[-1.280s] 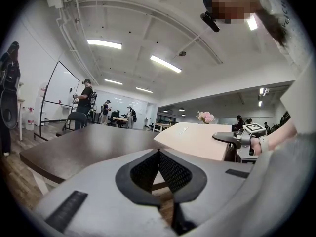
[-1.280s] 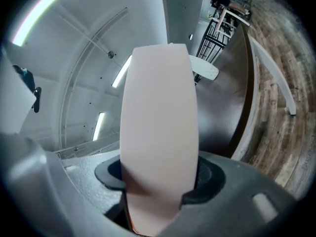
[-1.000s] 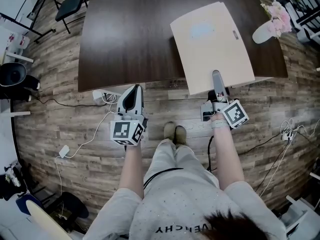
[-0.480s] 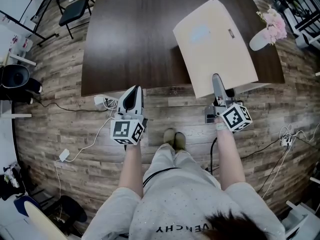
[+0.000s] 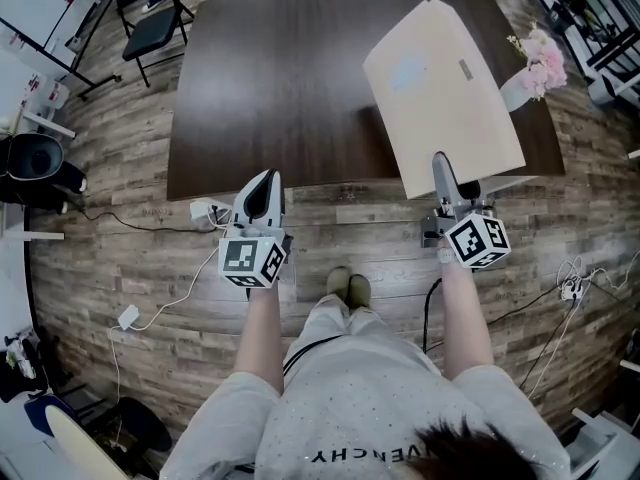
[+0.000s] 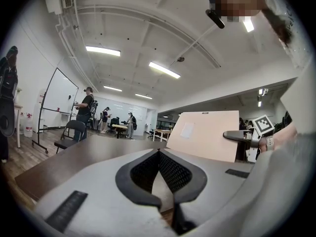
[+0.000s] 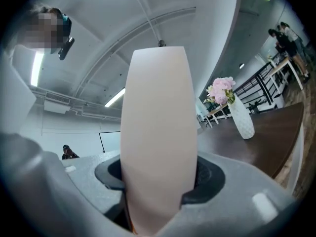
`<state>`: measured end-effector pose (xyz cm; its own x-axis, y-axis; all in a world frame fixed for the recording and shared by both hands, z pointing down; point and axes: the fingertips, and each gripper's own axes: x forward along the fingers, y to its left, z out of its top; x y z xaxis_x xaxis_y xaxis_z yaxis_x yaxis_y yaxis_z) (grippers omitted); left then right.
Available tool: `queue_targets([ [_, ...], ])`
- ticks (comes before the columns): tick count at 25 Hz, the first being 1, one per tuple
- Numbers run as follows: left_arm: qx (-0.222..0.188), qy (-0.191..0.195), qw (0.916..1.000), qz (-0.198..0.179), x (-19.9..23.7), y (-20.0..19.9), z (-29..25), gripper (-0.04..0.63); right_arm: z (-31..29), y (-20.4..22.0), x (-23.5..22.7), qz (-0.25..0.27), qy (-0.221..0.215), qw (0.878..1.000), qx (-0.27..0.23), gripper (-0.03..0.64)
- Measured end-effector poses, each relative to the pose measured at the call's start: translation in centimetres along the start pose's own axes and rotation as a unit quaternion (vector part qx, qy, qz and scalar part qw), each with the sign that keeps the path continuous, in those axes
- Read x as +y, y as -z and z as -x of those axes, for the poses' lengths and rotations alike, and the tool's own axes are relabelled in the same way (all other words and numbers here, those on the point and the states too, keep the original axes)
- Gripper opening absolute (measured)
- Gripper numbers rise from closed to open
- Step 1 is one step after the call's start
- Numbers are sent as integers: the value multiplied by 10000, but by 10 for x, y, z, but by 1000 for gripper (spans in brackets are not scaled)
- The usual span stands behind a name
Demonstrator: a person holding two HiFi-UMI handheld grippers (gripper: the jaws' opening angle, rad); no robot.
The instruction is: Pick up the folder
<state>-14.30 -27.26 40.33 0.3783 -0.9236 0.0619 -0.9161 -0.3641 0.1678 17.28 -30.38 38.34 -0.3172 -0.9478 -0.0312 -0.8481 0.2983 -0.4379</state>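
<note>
The beige folder [image 5: 440, 78] hangs tilted above the right part of the dark table [image 5: 270, 78], its near edge clamped in my right gripper [image 5: 441, 168], which is shut on it. In the right gripper view the folder [image 7: 158, 127] fills the middle edge-on, squeezed between the two dark pads. My left gripper [image 5: 262, 182] hovers level at the table's front edge, left of the folder, shut with nothing in it. From the left gripper view the folder [image 6: 207, 135] stands slanted at the right, with the right gripper [image 6: 237, 135] on its edge.
A white vase [image 5: 516, 90] with pink flowers [image 5: 543, 52] stands at the table's right edge, close to the folder. A black chair [image 5: 150, 23] is at the far left corner. Cables and a power strip [image 5: 205, 208] lie on the wooden floor by the person's feet.
The right gripper has risen and rolled, and the folder has lifted off the table and swung to a steeper slant. The left gripper has risen a little.
</note>
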Motion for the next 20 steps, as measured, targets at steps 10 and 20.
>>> queue_targets([
  [10,-160,-14,9999,-60,1,-25,-1,-2,1,-27,10,782,14,9969,-36,267],
  [20,-255,-85,9995,-140,4,-42,10,-2,10,-41,22,1115,58,9937,-100,267],
])
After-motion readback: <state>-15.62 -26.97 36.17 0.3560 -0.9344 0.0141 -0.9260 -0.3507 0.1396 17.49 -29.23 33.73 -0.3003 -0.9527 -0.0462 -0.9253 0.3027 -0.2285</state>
